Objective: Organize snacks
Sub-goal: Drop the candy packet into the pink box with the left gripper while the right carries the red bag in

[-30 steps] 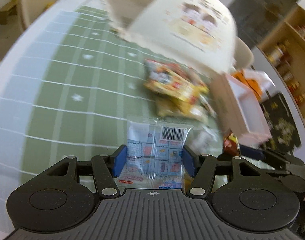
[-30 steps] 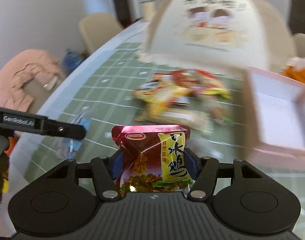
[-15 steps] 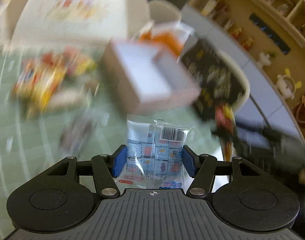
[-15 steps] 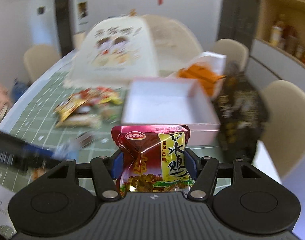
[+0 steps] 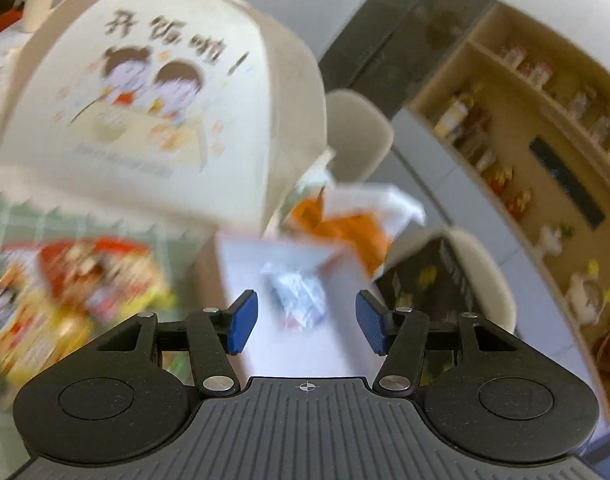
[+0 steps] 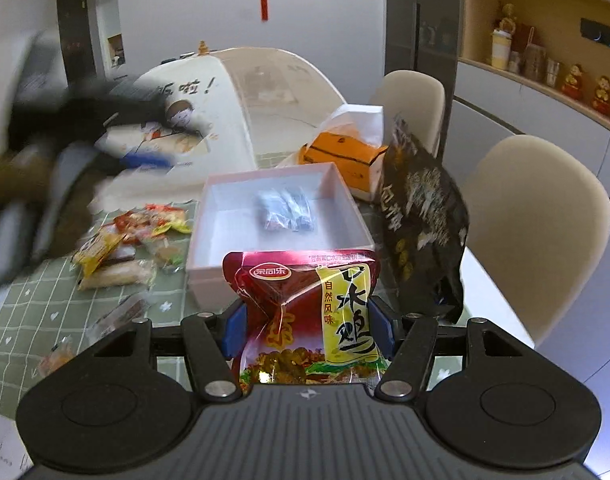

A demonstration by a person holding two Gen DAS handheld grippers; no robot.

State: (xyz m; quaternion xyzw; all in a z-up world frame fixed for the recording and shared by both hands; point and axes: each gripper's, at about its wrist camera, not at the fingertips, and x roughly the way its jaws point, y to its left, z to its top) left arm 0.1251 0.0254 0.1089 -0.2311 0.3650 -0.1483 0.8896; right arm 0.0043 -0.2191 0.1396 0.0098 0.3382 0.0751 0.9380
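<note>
The right gripper (image 6: 307, 330) is clamped on a red packet (image 6: 305, 316), its blue pads pressing the packet's two sides, and it sits at the near wall of the pink box (image 6: 209, 268), pointing down toward it. The step in hand looks like dropping this packet into the box, so the thing to do well is carry it past the near rim and over the bare white floor before the pads part; let go too early and the packet will likely catch the wall and land on the green cloth (image 6: 37, 312). A blue packet (image 6: 287, 210) already lies toward the back of the box, so the front half is the free spot. The left gripper (image 5: 305, 322) has nothing between its pads; its jaws stand apart and are closing, above the box with the blue packet (image 5: 299, 294) lying below them, though that view is blurred and I may misjudge how high it is. In the right view it is only a dark smear at the left, and the right one should keep out of its way. To the left of the box the loose snacks (image 6: 133, 240) wait on the cloth, and beyond them stands the domed cover (image 6: 233, 120).
</note>
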